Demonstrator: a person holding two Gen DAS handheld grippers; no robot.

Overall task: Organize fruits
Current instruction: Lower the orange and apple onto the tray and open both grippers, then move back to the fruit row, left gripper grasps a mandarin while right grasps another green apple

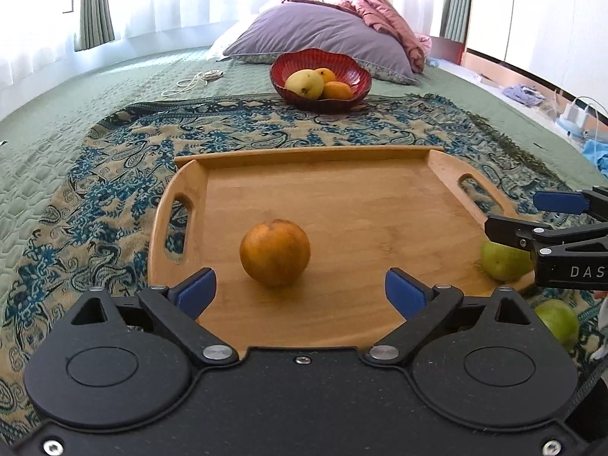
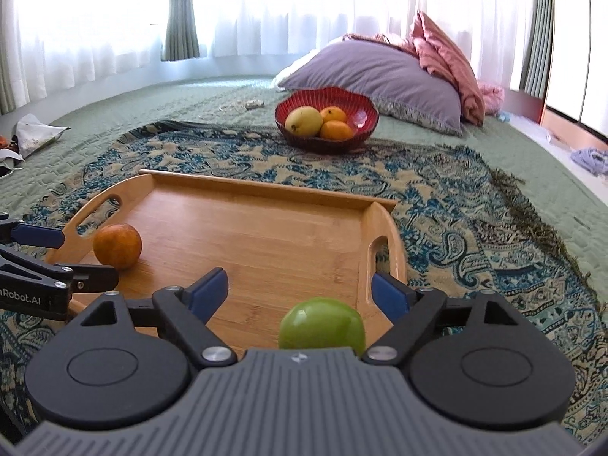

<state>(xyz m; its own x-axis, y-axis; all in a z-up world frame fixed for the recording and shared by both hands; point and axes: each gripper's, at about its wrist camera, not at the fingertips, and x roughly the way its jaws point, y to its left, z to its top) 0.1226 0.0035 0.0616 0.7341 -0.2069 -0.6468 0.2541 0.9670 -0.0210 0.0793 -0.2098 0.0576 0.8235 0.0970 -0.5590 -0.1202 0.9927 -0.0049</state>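
Observation:
An orange (image 1: 274,252) sits on the wooden tray (image 1: 342,197), just ahead of my open, empty left gripper (image 1: 300,296). A green apple (image 2: 321,326) lies at the tray's (image 2: 266,235) near right edge, between the fingers of my open right gripper (image 2: 300,296), untouched by them. That apple (image 1: 503,262) and the right gripper (image 1: 511,216) also show in the left wrist view, with a second green fruit (image 1: 558,321) on the cloth off the tray. The orange (image 2: 117,245) and the left gripper (image 2: 91,262) show in the right wrist view. A red bowl (image 1: 321,76) holds a yellow mango and two oranges.
The tray lies on a paisley cloth (image 1: 114,197) over a green bedspread (image 1: 57,114). A purple pillow (image 1: 323,34) and pink bedding (image 1: 383,11) lie behind the bowl (image 2: 326,117). A white cord (image 1: 193,81) lies at the far left. Clutter lies off the bed's right side (image 1: 570,114).

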